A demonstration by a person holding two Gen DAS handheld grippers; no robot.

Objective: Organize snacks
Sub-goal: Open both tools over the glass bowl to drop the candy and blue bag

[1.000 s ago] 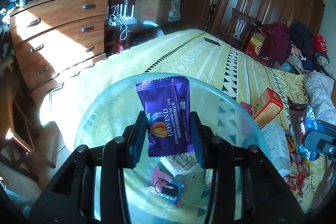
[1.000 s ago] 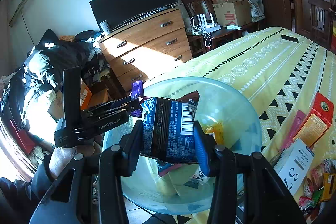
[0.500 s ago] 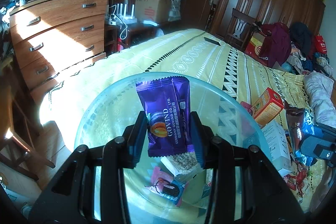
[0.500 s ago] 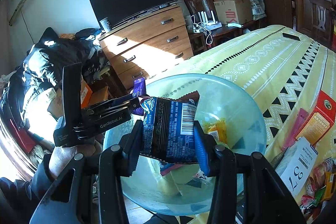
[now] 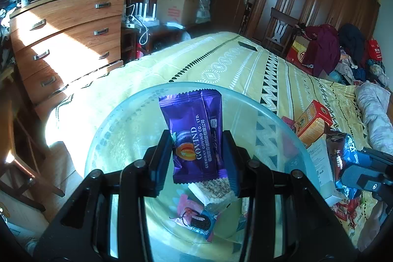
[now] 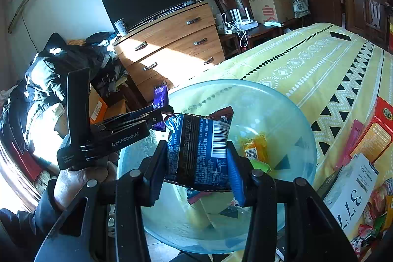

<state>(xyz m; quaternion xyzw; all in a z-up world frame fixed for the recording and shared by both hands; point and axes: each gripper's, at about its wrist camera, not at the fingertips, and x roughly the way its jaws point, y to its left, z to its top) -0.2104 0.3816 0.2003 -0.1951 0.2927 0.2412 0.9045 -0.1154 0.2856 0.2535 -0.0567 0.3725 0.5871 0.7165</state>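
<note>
My left gripper (image 5: 195,160) is shut on a purple Govind snack packet (image 5: 194,131) and holds it above a clear blue-tinted glass bowl (image 5: 127,119). Several wrapped snacks (image 5: 196,220) lie in the bowl's bottom. My right gripper (image 6: 196,166) is shut on a dark blue snack bag (image 6: 196,151) over the same bowl (image 6: 282,102). In the right wrist view the left gripper (image 6: 157,118) with its purple packet (image 6: 161,96) is at the bowl's left rim. In the left wrist view the right gripper (image 5: 361,176) with the blue bag (image 5: 343,151) is at the right edge.
The bowl stands on a bed with a yellow patterned sheet (image 5: 233,65). A red-orange box (image 5: 312,119), a white box (image 6: 353,188) and loose snacks (image 6: 373,220) lie to its right. A wooden dresser (image 5: 66,41) with a TV stands beyond the bed.
The right gripper with its blue bag has shifted slightly over the bowl. The left gripper and purple packet have stayed put.
</note>
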